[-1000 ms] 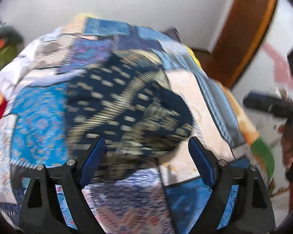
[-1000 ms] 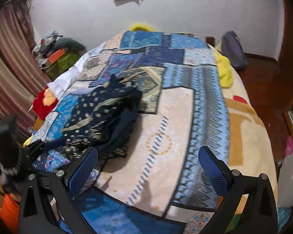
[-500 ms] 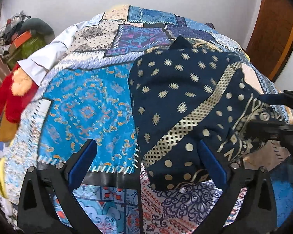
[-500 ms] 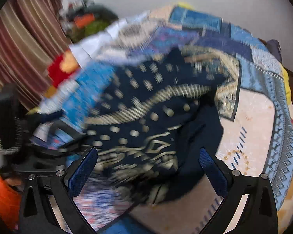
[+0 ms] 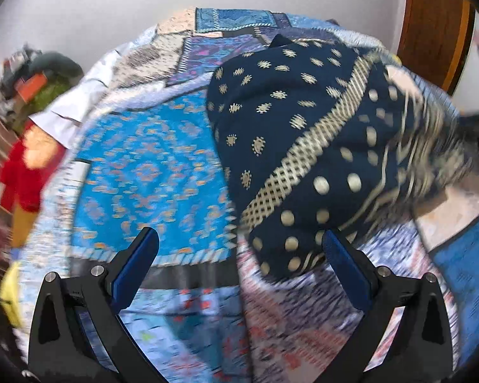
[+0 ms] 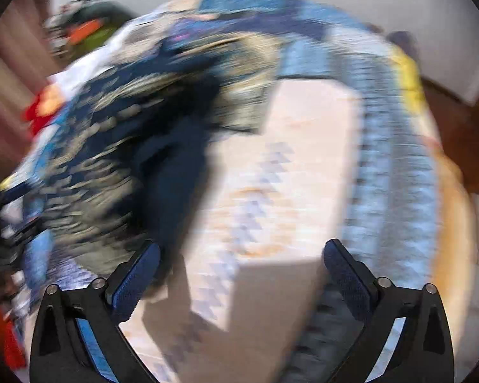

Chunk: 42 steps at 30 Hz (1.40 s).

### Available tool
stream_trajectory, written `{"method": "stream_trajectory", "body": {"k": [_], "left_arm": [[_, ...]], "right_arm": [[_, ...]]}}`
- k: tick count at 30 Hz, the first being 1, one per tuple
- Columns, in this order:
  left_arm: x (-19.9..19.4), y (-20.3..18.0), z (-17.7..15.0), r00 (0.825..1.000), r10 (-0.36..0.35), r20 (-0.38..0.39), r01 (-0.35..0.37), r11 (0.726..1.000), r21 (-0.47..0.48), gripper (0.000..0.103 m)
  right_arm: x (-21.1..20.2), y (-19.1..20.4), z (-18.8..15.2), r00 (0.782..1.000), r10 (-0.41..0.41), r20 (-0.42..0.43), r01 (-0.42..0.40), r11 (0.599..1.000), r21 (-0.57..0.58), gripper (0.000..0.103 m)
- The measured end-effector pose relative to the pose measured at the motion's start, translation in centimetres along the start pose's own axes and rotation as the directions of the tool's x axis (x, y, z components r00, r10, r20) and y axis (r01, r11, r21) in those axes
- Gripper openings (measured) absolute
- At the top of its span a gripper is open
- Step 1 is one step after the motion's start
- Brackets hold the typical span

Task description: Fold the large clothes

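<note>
Left wrist view: left tongs (image 5: 238,253) spread wide, nothing between the blue pads (image 5: 134,271). Jaws have just been opening; no cloth in the gap. Below them lies the patchwork bedspread (image 5: 150,172) on the bed.

Garment (image 5: 303,146): dark navy with gold dots, star motifs and a gold lattice band. It lies bunched on the bedspread, centre to right of the frame. Its lower edge sits just beside the right-hand pad of the left tongs; contact cannot be told. Right part of the garment is blurred.

Upper left of the frame: a pile of clutter (image 5: 35,79) by the wall. Left edge: a red item (image 5: 22,175). Upper right: a brown wooden door (image 5: 431,25).

Right wrist view: heavy motion blur. Right tongs (image 6: 241,257) spread wide, empty; cream and blue bedspread (image 6: 303,175) shows between the pads. Garment (image 6: 118,159) fills the left half of the frame, its dark edge reaching down to just beside the left-hand pad (image 6: 134,281); touching or not cannot be told. At the far left edge a dark shape is too blurred to name.
</note>
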State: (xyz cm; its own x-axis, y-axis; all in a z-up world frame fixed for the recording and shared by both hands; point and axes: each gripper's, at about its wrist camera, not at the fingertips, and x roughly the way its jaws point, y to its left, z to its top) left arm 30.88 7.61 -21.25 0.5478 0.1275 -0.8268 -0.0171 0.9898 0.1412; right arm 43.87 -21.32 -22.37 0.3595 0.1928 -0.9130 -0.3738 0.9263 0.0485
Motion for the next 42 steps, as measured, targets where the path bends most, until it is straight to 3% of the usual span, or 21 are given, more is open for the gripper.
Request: {"method": "stream_trajectory", "body": {"k": [2,7,12,17,19,21,23,26,28,30,32,35,37,40,42], "left_arm": [[-0.9,0.4,-0.1,1.000,0.016,0.018,-0.017,1.000,0.013,0.103],[-3.0,2.9,2.5,0.996,0.016,0.090,-0.011,0.998,-0.058,0.103],[-2.1,4.1,6.8,0.991,-0.005,0.132,0.017,0.996,-0.093,0.103],[2.9,3.4,10.6,0.995,-0.041,0.088,0.050,0.994,-0.097,0.103],[5.6,3.1,11.6,0.998,-0.022,0.063,0.029,0.994,-0.105,0.103],[7.6,3.4,12.2,0.998,-0.012,0.059,0.020,0.991,-0.134,0.103],[9.4,3.8,12.7,0.999,-0.007,0.039,0.013,0.987,-0.158,0.103],[10.6,4.0,12.9,0.999,-0.018,0.040,0.025,0.983,-0.179,0.103],[10.4,3.9,13.0,0.999,-0.001,0.053,0.011,0.983,-0.183,0.103],[10.1,3.6,12.9,0.998,0.023,0.060,-0.013,0.985,-0.170,0.103],[10.1,3.4,12.7,0.997,0.035,0.063,-0.025,0.987,-0.157,0.103],[9.8,3.6,12.3,0.999,0.024,0.047,-0.016,0.984,-0.175,0.103],[9.4,3.8,11.9,0.999,0.009,0.035,-0.002,0.983,-0.185,0.103],[8.3,3.9,10.9,0.999,0.018,0.031,-0.012,0.987,-0.161,0.103],[7.4,4.1,10.2,0.999,0.025,0.028,-0.021,0.989,-0.146,0.103]], "right_arm": [[-1.2,-1.3,0.3,0.999,-0.044,0.023,0.044,0.999,0.010,0.101],[-3.7,-2.3,1.9,0.989,0.136,0.058,-0.141,0.985,0.101,0.101],[-4.0,0.9,5.3,0.959,0.257,0.119,-0.269,0.958,0.098,0.102],[-0.1,6.2,9.4,0.935,0.347,0.078,-0.350,0.936,0.036,0.102],[2.0,7.7,10.4,0.938,0.344,0.041,-0.344,0.939,0.001,0.101],[5.1,8.7,11.7,0.964,0.267,0.004,-0.267,0.963,-0.040,0.101],[7.4,8.2,12.9,0.974,0.226,-0.008,-0.226,0.972,-0.064,0.102],[9.2,6.1,14.2,0.966,0.258,-0.004,-0.258,0.966,-0.027,0.102],[8.5,5.5,14.7,0.972,0.235,0.019,-0.235,0.972,-0.003,0.102],[6.3,5.4,14.8,0.977,0.196,0.082,-0.198,0.980,0.013,0.102],[4.5,5.4,14.1,0.973,0.207,0.100,-0.211,0.977,0.030,0.102],[3.1,6.6,12.1,0.943,0.329,0.043,-0.329,0.944,-0.014,0.102],[3.2,7.5,10.5,0.943,0.332,0.003,-0.332,0.943,-0.037,0.102],[4.3,8.0,7.8,0.962,0.270,-0.045,-0.273,0.957,-0.100,0.102],[4.9,6.4,6.6,0.955,0.293,-0.052,-0.296,0.953,-0.071,0.102]]}}
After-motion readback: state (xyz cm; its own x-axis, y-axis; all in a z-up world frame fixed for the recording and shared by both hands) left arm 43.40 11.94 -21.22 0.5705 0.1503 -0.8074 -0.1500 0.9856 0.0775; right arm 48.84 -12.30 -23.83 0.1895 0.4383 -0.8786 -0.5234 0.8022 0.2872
